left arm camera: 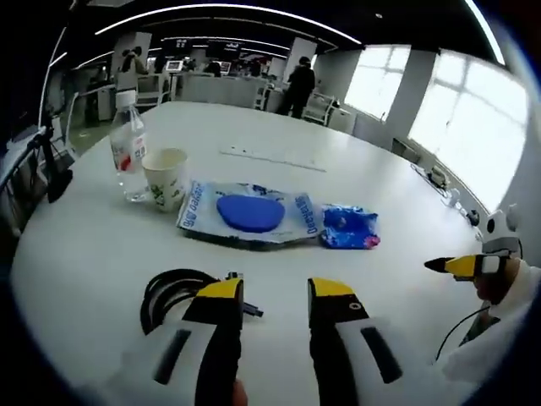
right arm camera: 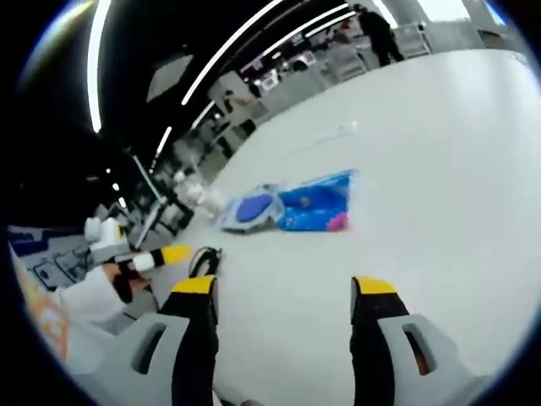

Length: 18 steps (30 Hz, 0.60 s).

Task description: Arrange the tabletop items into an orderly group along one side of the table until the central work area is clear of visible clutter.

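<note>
Smeared by blur in the right gripper view: blue packets (right arm camera: 308,203). Half hidden behind the left gripper's jaw: coiled black cable (left arm camera: 169,294).

The right gripper (right arm camera: 283,292) hangs over the white table (right arm camera: 439,169), jaws spread with nothing between them. Beyond lie a clear packet (right arm camera: 251,210) with a blue disc and a blue bag (right arm camera: 317,205), touching. A black cable (right arm camera: 203,260) lies near the left gripper (right arm camera: 156,258).

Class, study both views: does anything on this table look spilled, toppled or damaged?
Nothing stands out. The water bottle and paper cup stand upright; the large blue packet, small blue packet and coiled black cable lie flat, merely scattered.
</note>
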Available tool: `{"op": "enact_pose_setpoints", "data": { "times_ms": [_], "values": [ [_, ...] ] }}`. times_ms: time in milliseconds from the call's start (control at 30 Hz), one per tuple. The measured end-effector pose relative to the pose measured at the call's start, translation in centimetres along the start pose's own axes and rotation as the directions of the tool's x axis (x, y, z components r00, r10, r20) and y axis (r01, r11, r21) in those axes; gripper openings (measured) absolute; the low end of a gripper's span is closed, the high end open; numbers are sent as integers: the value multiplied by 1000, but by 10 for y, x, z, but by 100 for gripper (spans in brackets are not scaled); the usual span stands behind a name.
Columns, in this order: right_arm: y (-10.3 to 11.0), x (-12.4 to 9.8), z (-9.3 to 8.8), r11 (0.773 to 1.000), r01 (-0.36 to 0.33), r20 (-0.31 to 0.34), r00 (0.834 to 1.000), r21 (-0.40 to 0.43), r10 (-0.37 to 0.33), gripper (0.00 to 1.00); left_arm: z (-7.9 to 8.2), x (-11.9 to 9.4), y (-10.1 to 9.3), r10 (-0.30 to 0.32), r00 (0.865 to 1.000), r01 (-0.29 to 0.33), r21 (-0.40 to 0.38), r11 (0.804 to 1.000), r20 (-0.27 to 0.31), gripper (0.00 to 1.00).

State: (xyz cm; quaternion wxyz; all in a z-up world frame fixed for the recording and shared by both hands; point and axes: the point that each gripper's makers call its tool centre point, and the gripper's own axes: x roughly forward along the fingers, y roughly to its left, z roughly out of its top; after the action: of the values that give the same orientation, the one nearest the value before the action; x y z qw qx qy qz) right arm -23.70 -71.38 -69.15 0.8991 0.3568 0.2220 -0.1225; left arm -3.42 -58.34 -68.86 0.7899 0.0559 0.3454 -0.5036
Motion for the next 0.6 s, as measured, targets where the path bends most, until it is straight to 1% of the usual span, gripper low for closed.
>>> {"op": "enact_pose_setpoints", "data": {
  "times_ms": [33, 67, 133, 167, 233, 267, 300, 333, 400, 433, 467, 500, 600],
  "values": [
    [0, 0, 0, 1000, 0, 1, 1000, 1, 0, 60, -2, 0, 3, 6, 1000, -7, -26, 1000, -8, 13],
    [1, 0, 0, 1000, 1, 2, 1000, 6, -1, 57, -5, 0, 6, 16, 1000, -16, -47, 999, -18, 10],
    [1, 0, 0, 1000, 4, 5, 1000, 17, -4, 52, -6, -2, 10, 21, 1000, -22, -44, 999, -8, 11],
    [2, 1, 0, 1000, 1, 6, 1000, 17, -1, 52, -6, -3, 10, 20, 1000, -20, -48, 999, -10, 9],
    [4, 0, 1, 1000, 3, 9, 1000, 12, -4, 53, -12, -5, 11, 4, 999, -6, -58, 998, -37, 5],
    [6, 0, 1, 1000, 4, 6, 1000, 8, -4, 53, -14, -7, 15, 18, 999, -21, -63, 998, -47, 1],
    [6, 0, 0, 1000, 3, 3, 1000, 4, -3, 53, -15, -8, 19, 36, 998, -38, -52, 998, -46, 0],
    [6, 0, 0, 1000, 4, 0, 1000, 1, -4, 53, -15, -12, 18, 13, 999, -16, -53, 998, -43, 0],
    [7, 0, -1, 1000, 5, -3, 1000, 2, -5, 53, -16, -16, 21, 17, 999, -20, -56, 998, -46, 0],
    [7, 0, -2, 1000, 5, -6, 1000, 3, -5, 53, -19, -20, 28, 64, 996, -64, -7, 998, -62, 0],
    [7, 0, -2, 1000, 6, -8, 1000, 2, -6, 53, -19, -22, 30, 72, 996, -70, 32, 997, -58, 0],
    [6, 0, -3, 1000, 8, -12, 1000, 1, -8, 52, -20, -23, 32, 81, 995, -78, 52, 996, -62, 0],
    [5, 0, -4, 1000, 12, -14, 1000, 3, -12, 52, -24, -27, 37, 98, 992, -93, 68, 993, -75, 0]
  ]
}}
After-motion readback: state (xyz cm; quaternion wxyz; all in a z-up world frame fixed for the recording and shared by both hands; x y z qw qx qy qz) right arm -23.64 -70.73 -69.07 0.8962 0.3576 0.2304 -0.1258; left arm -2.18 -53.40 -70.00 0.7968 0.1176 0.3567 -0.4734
